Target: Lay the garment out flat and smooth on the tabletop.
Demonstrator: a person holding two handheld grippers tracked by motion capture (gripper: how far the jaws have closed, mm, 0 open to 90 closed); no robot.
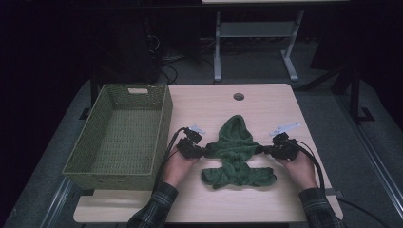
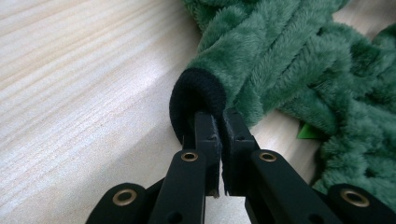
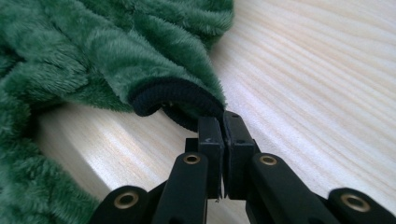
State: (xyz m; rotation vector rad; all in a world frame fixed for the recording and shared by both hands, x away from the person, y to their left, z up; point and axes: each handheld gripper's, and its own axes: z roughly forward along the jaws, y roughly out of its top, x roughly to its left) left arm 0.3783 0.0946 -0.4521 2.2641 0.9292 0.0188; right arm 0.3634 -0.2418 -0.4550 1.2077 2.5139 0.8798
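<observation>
A small green fleece hooded garment (image 1: 235,154) lies on the wooden table (image 1: 266,102), hood toward the far side, sleeves spread left and right. My left gripper (image 1: 204,151) is shut on the black cuff (image 2: 196,93) of its left sleeve, and up close the pads pinch the cuff's edge just above the tabletop. On the other side my right gripper (image 1: 263,150) is shut on the black cuff (image 3: 175,100) of the right sleeve. The green fleece (image 2: 289,51) runs away from the left jaws, and the fleece (image 3: 116,51) of the right sleeve stretches off to the upper left.
A green woven basket (image 1: 164,121) stands on the table's left side, close to my left hand. A round cable hole (image 1: 238,96) sits near the far edge. A metal stand (image 1: 256,42) is on the floor beyond.
</observation>
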